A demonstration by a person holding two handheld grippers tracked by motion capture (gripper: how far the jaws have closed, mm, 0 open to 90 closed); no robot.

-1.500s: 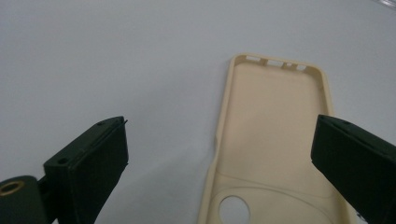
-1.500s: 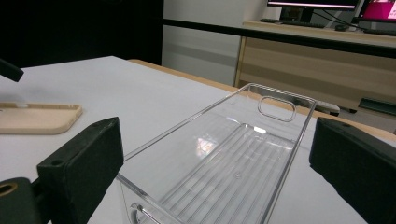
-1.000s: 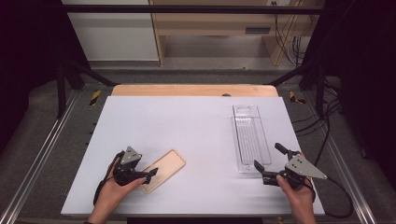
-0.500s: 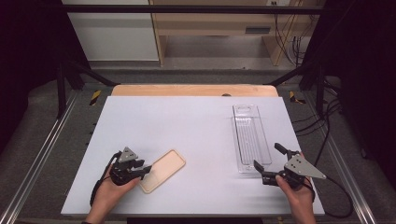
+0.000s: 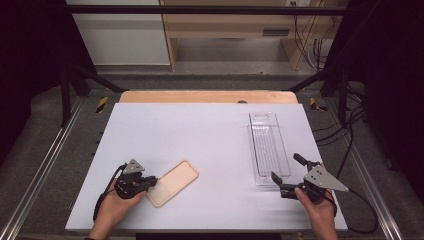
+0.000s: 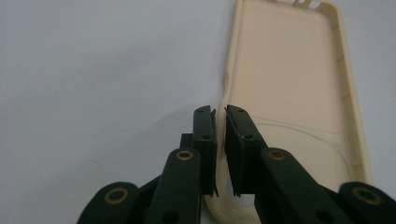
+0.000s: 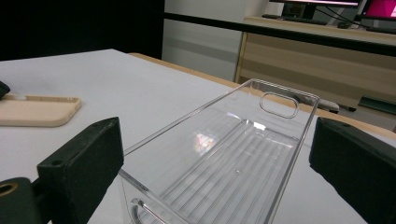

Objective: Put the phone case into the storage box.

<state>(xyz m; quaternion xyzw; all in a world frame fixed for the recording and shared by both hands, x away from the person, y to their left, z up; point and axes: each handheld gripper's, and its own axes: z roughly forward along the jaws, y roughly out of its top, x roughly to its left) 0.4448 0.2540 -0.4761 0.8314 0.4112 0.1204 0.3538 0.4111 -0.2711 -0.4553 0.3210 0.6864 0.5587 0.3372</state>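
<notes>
Left gripper (image 6: pixel 220 122): jaws have just been closing, now pinching the near side wall of the beige phone case (image 6: pixel 289 93); case lies open side up on the white table (image 5: pixel 200 135), near left; right gripper (image 5: pixel 287 172): jaws spread wide, flanking near end of clear tray (image 5: pixel 267 145), not touching it

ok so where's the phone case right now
In the high view the phone case lies flat on the near left of the table, its side wall pinched by the left gripper, far from the clear tray.
</notes>
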